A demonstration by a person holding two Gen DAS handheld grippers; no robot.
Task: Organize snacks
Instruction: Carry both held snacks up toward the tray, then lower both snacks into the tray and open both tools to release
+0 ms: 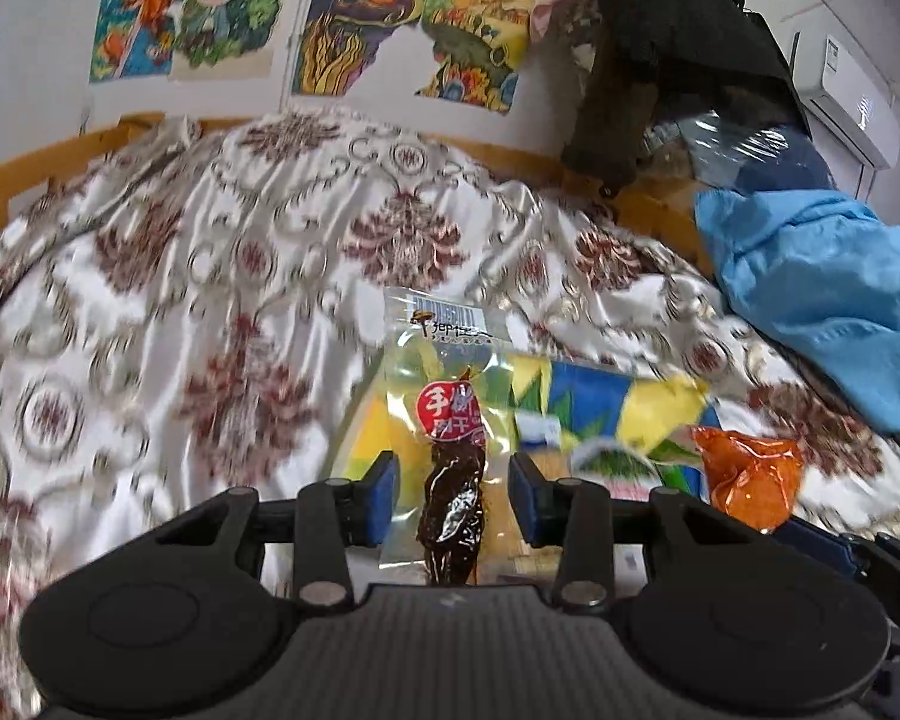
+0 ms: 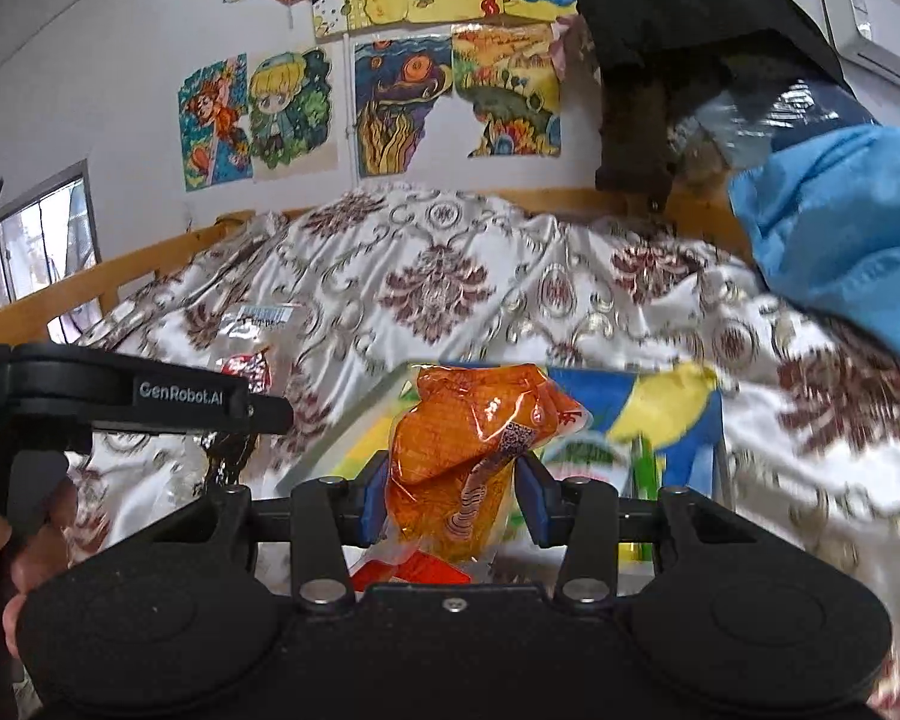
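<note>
In the left wrist view my left gripper is shut on a clear packet of dark dried meat with a red label, which stands upright between the blue pads. My right gripper is shut on a crinkled orange snack packet, held above the bed. That orange packet also shows at the lower right of the left wrist view. The meat packet and the left gripper's black body appear at the left of the right wrist view. Below both lies a blue, yellow and green snack pack.
A white bedspread with maroon patterns covers a bed with a wooden frame. A blue cloth is heaped at the right, with a black garment hanging over it. Drawings cover the wall. A hand shows at the lower left.
</note>
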